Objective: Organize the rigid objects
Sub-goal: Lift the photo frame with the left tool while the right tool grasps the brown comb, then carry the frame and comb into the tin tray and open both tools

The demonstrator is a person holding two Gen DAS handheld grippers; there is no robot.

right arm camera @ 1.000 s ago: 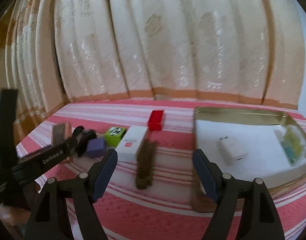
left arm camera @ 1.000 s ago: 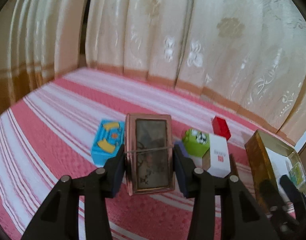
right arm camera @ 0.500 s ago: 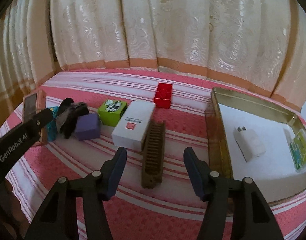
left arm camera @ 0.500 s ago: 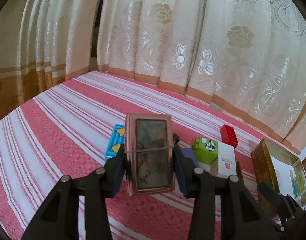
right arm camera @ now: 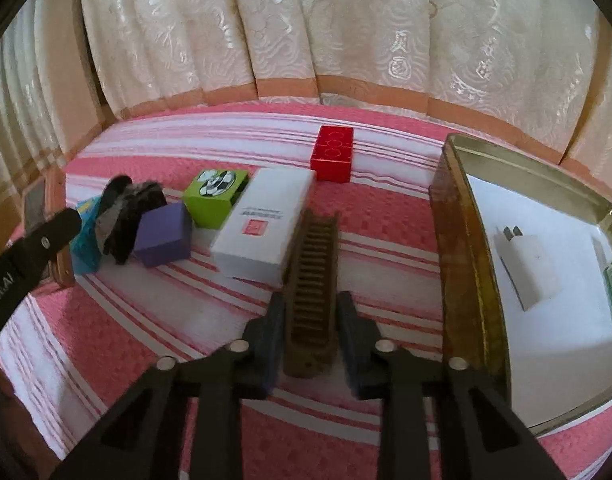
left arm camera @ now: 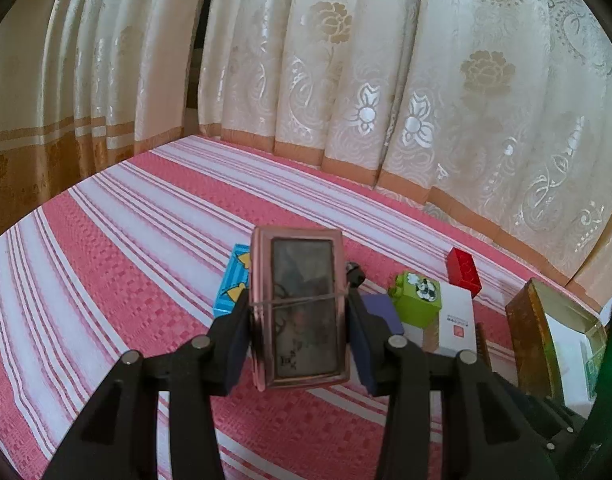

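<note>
The right gripper [right arm camera: 309, 330] has moved down and its tongs have closed in around the brown comb [right arm camera: 312, 292] on the striped cloth [right arm camera: 166, 320]. It looks ready to lift it into the tin tray [right arm camera: 462, 240] beside it. The left gripper [left arm camera: 300, 330] pinches the pink case [left arm camera: 300, 308].

Soft daylight came through the curtains [left arm camera: 386, 92] behind my table, leaving only faint shadows. My fisheye views bent the striped cloth [left arm camera: 118, 240] and went black at the corners. The right view was slightly smeared around the white box [right arm camera: 266, 224].
</note>
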